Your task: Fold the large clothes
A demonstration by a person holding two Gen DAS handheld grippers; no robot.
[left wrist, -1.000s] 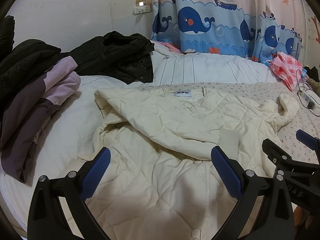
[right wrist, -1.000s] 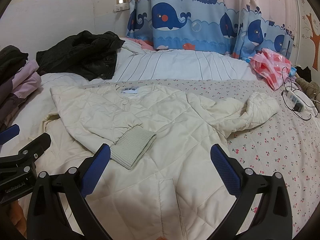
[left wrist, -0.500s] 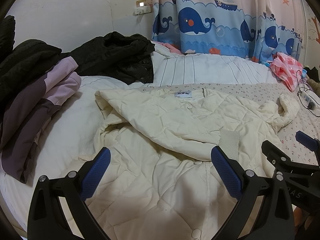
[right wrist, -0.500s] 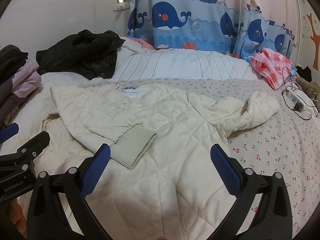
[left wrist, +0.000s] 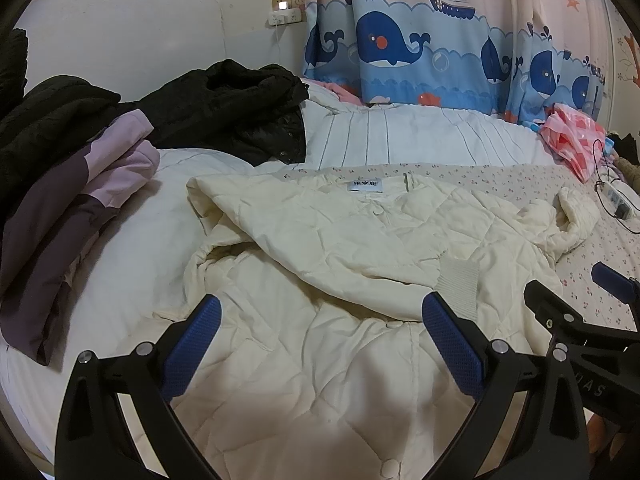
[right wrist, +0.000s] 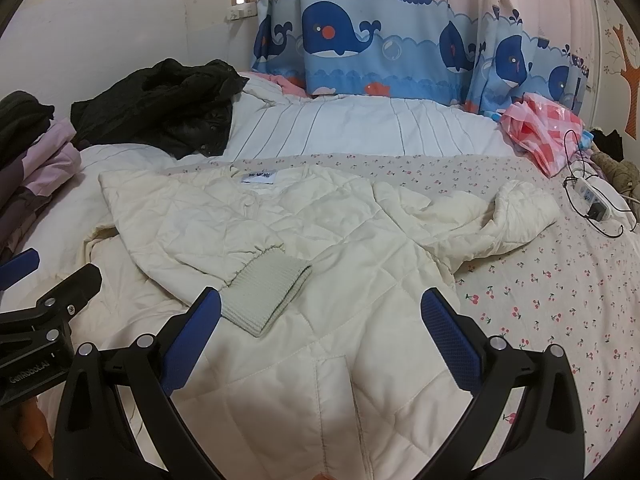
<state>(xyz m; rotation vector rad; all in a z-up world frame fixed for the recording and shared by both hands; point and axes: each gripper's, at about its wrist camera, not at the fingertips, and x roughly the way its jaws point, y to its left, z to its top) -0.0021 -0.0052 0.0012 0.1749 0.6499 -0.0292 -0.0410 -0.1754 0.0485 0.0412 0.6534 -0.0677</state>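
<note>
A cream quilted jacket (left wrist: 360,248) (right wrist: 304,240) lies spread on the bed, collar label toward the curtain. Its left sleeve is folded across the chest, with the ribbed cuff (right wrist: 266,296) (left wrist: 460,284) lying on the body. The other sleeve (right wrist: 504,220) stretches out to the right, bunched. My left gripper (left wrist: 320,340) hovers open over the jacket's lower left part, holding nothing. My right gripper (right wrist: 320,336) hovers open over the lower front, just near the cuff. Each gripper shows at the edge of the other's view.
A black coat (left wrist: 232,108) is heaped at the back left, purple and dark garments (left wrist: 68,200) stacked at the left. A pink checked bag (right wrist: 544,136) and a power strip with cables (right wrist: 592,200) lie at the right. Whale-print curtain (right wrist: 360,40) hangs behind.
Both grippers have drifted very slightly; the jacket and the rest have not moved.
</note>
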